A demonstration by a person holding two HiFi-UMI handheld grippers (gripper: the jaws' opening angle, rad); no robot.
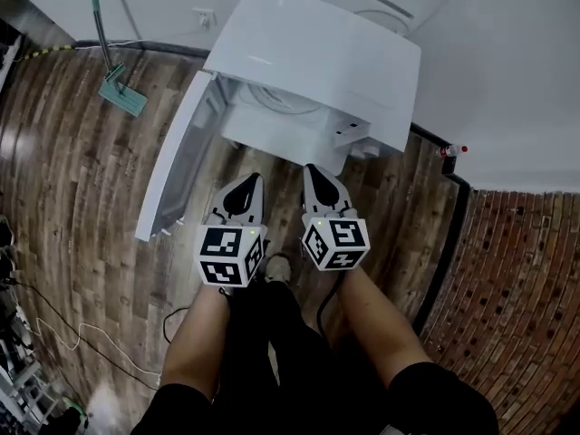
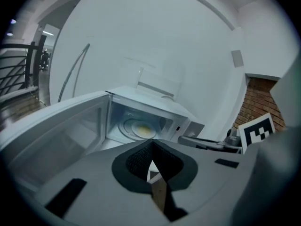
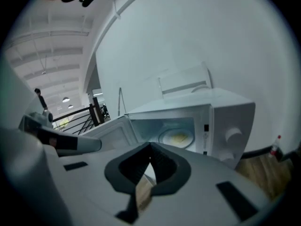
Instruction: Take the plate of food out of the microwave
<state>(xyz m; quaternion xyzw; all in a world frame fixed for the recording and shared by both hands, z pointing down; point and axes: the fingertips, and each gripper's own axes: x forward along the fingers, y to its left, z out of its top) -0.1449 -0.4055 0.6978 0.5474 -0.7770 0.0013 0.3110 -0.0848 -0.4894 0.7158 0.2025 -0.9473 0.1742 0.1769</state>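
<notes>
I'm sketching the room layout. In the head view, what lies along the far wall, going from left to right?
Along the wall: green mop head → open microwave door → microwave → red-capped bottle.

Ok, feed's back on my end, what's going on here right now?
A person holds a gripper in each hand in front of a white microwave that sits on the wood floor. Its door is swung open, and the plate of food is inside. The left gripper and right gripper are both shut and empty, side by side just short of the opening. Nothing is gripped yet.
</notes>
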